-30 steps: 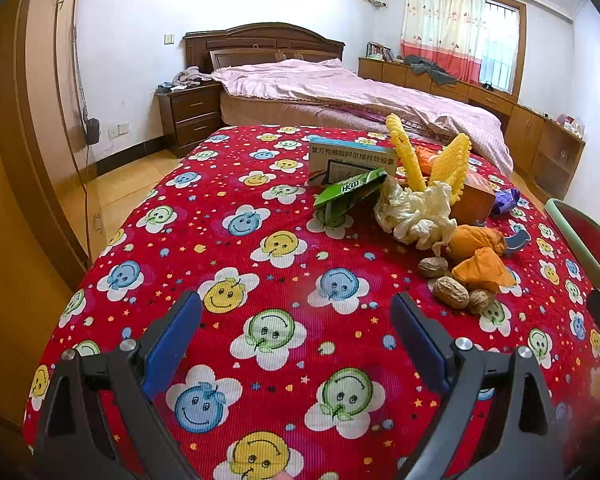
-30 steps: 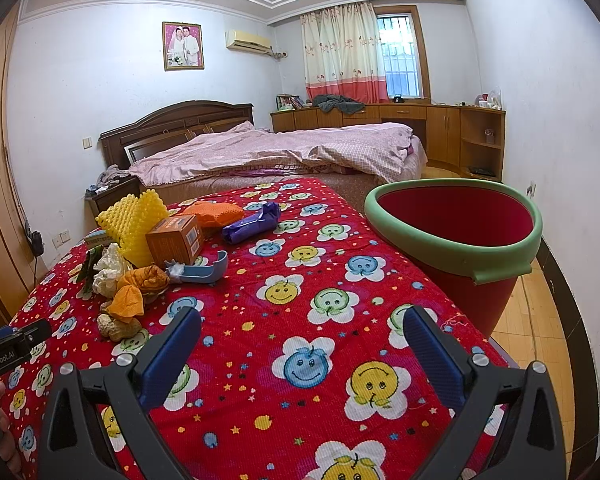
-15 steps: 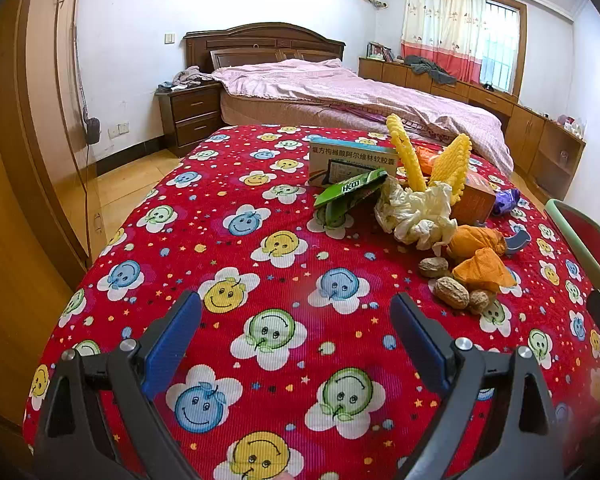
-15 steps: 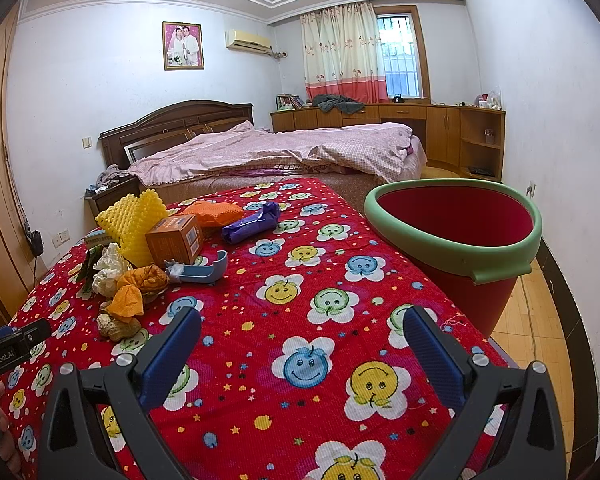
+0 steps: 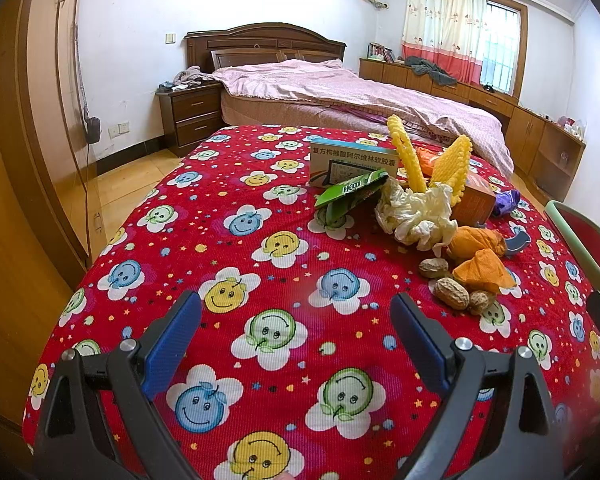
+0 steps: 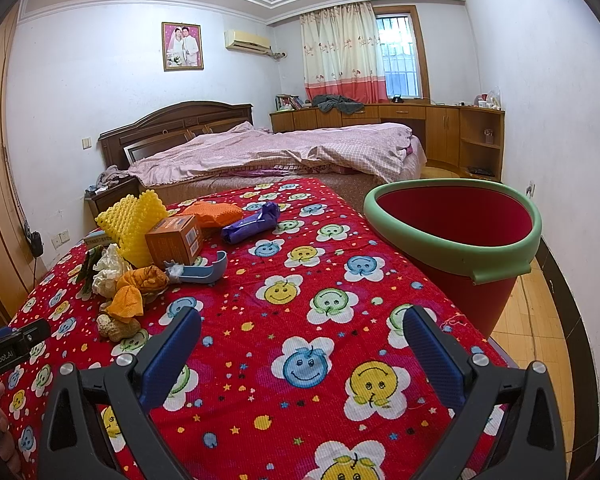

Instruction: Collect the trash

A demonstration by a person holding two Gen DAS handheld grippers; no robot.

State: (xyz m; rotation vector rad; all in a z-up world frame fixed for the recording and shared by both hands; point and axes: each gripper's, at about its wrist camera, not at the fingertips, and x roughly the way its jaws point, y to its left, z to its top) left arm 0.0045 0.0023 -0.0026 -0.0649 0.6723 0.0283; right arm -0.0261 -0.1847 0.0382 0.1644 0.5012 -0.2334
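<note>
Nothing collected yet, by the look of it: opening step. Bench [image 6: 260, 320] in red smiley cloth; red bin [image 6: 460, 240] with green rim at its edge. Trash heap [image 6: 148, 252] well apart from the bin, across the cloth. Left tongs [image 5: 296, 332] and right tongs [image 6: 300, 340] both spread wide, empty. Next, probably: reach for the peanuts [image 5: 452, 292], nearest loose bits, unobstructed.
</note>
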